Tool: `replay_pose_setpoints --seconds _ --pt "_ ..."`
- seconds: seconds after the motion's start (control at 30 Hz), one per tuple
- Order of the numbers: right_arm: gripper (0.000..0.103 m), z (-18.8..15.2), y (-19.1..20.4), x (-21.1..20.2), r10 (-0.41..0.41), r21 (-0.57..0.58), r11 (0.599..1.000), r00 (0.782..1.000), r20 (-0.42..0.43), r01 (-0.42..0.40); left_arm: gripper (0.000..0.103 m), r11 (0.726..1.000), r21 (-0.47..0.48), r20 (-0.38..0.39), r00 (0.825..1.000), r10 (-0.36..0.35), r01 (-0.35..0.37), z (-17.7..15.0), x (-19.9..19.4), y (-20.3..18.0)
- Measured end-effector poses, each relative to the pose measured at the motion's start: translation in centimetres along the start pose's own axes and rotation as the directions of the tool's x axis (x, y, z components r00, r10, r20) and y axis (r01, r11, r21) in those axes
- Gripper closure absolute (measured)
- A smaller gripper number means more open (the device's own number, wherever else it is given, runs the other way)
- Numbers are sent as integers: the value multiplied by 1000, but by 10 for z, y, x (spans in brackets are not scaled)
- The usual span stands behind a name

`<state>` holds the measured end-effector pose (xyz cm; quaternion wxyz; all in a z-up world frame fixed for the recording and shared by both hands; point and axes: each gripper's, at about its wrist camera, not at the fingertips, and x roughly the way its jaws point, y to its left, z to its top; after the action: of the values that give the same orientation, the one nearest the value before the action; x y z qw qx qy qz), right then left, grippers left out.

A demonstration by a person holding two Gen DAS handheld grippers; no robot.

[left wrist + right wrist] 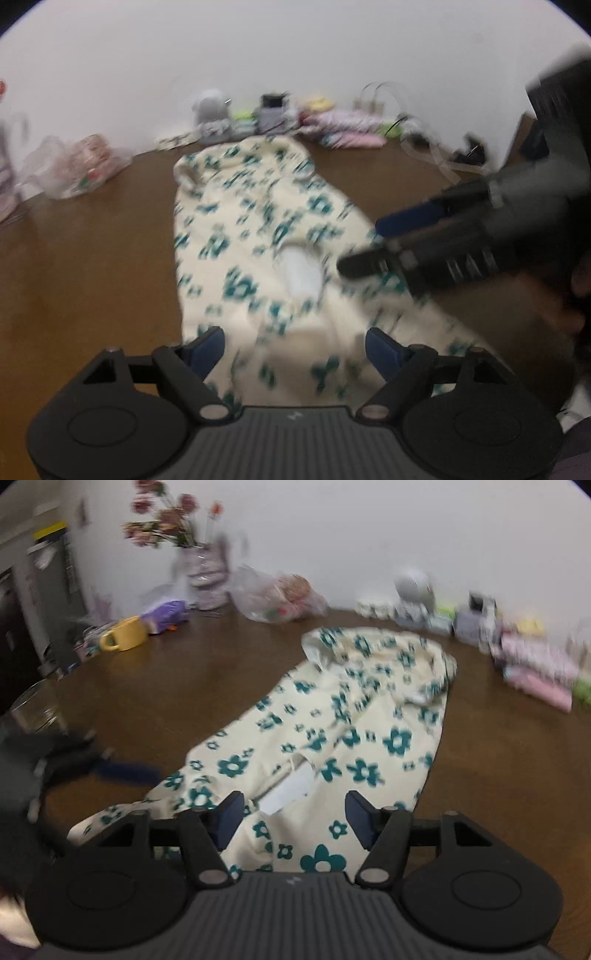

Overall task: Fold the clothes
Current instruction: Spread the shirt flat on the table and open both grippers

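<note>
Floral garment (266, 229) lying flat and long down the middle of the brown desk (92, 258), running from 6 o'clock up toward 12 in the left view. Left gripper (295, 345) spread wide over the near hem, holding nothing. Right gripper (293, 818) likewise spread and empty, hovering above the cloth beside a white label (290, 788).

Risks from here, as a judgement: both views heavily blurred, so a hasty pinch could catch only 1 layer, or miss the hem altogether. Cloth looks soft and floppy; lifting from a single corner would likely drag the far end askew and wrinkle the fold. In the left view the right gripper sits at 3 o'clock, close over the same fabric, so a crossing path could mean a knock between the 2.

Room to move: bare desk at 9 o'clock and 3 o'clock of the garment. Far edge by the wall crowded, with a plastic bag (273, 598), a yellow mug (125, 633), a vase of flowers (207, 576) and folded pink clothes (535, 672) from 10 through 2 o'clock. Garment's far end lies near that clutter, so better to fold toward 6.
</note>
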<state>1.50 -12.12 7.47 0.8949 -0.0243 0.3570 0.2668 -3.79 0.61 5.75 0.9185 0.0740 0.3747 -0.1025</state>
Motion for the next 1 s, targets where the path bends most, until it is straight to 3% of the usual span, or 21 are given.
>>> replay_pose_setpoints --seconds 0.03,0.1,0.13,0.17,0.23,0.27,0.33,0.4,0.43,0.5,0.57,0.6,0.63,0.67,0.7,0.73,0.8,0.9,1.0 --pt "46 -1 1 3 6 6 1000 1000 -6 -6 39 1000 -22 -11 1000 13 -14 -2 3 4" --pt "65 -4 -4 22 3 9 1000 999 -34 -3 82 997 -72 -37 999 31 -34 -3 10 15" --pt "91 -6 -5 31 -11 10 1000 999 -50 11 87 994 -98 -51 998 39 -44 -4 14 21" --pt "99 -8 -4 35 -38 8 999 998 -52 38 94 990 -133 -41 998 40 -45 -4 13 29" --pt "102 -15 -8 33 -89 46 995 996 -13 90 96 967 -239 19 995 93 -86 -6 6 49" --pt "102 -18 -13 26 -123 78 990 992 12 122 96 932 -340 71 985 158 -126 -10 -6 64" --pt "102 -28 -27 2 -191 154 971 980 52 181 95 840 -527 128 965 231 -131 -26 -28 99" --pt "102 -40 -46 -21 -207 234 954 977 60 188 91 705 -699 82 967 241 -117 -47 -34 135" --pt "102 -45 -52 -29 -205 263 947 977 55 184 89 657 -740 26 969 244 -145 -54 -31 145" --pt "101 -54 -59 -41 -183 300 940 983 31 166 67 597 -774 -49 959 279 -213 -65 -27 153" --pt "94 -60 -65 -51 -177 324 932 984 16 162 57 583 -771 -61 940 336 -258 -63 -31 149" --pt "89 -59 -65 -55 -199 320 930 980 22 182 51 592 -762 -37 930 366 -263 -56 -37 146" --pt "73 -56 -65 -55 -214 309 931 976 36 193 45 604 -752 -7 919 394 -265 -49 -43 142" --pt "58 -49 -64 -53 -223 292 936 973 59 196 28 645 -717 28 914 406 -264 -35 -44 136" --pt "56 -43 -62 -50 -230 275 941 970 82 200 15 689 -676 65 909 412 -264 -21 -45 131" --pt "55 -35 -60 -44 -228 257 946 969 98 196 14 745 -615 96 914 394 -257 -4 -40 125" --pt "54 -13 -56 -19 -207 226 957 973 103 180 14 837 -499 104 943 315 -225 26 -20 112" --pt "49 17 -50 26 -202 152 971 975 88 187 12 937 -314 87 978 188 -153 70 10 92" --pt "51 34 -54 71 -235 137 964 972 28 229 22 945 -210 -31 967 252 -253 101 70 88"
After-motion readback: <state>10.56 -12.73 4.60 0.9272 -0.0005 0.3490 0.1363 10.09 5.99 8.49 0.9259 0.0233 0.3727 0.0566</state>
